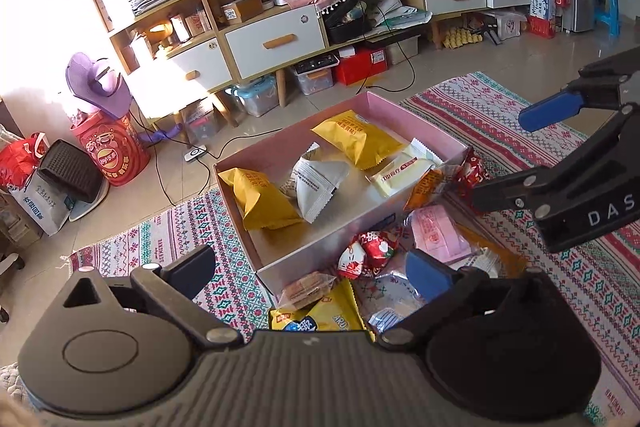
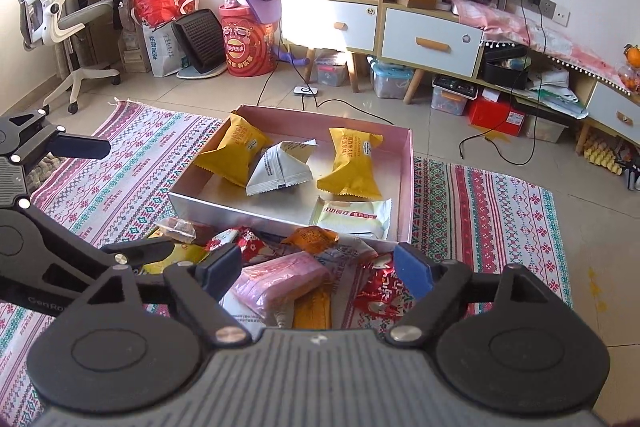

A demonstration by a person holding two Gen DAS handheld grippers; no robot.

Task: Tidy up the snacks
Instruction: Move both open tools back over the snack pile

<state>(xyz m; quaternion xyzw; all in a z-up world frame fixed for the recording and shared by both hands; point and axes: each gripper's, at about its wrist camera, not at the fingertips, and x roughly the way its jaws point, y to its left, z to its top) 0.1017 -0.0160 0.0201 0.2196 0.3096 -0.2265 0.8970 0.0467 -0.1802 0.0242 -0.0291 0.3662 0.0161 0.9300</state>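
A pink box (image 1: 376,99) (image 2: 406,163) stands on the patterned rug. Inside lie two yellow packets (image 1: 264,199) (image 1: 358,139), a grey packet (image 1: 320,183) and a cream packet (image 1: 404,169). Loose snacks are piled in front of the box: a pink packet (image 2: 280,283) (image 1: 438,233), red wrappers (image 1: 370,253) (image 2: 380,291), an orange wrapper (image 2: 314,239) and a yellow chip bag (image 1: 320,315). My left gripper (image 1: 312,267) is open and empty above the pile. My right gripper (image 2: 318,269) is open and empty over the pink packet; it also shows in the left wrist view (image 1: 516,159).
The rug (image 2: 120,163) lies on a tiled floor. A low cabinet with drawers (image 2: 432,41) and storage boxes stand behind. A red drum (image 2: 248,43), bags and an office chair (image 2: 60,19) stand at the left. Cables (image 2: 360,107) run across the floor behind the box.
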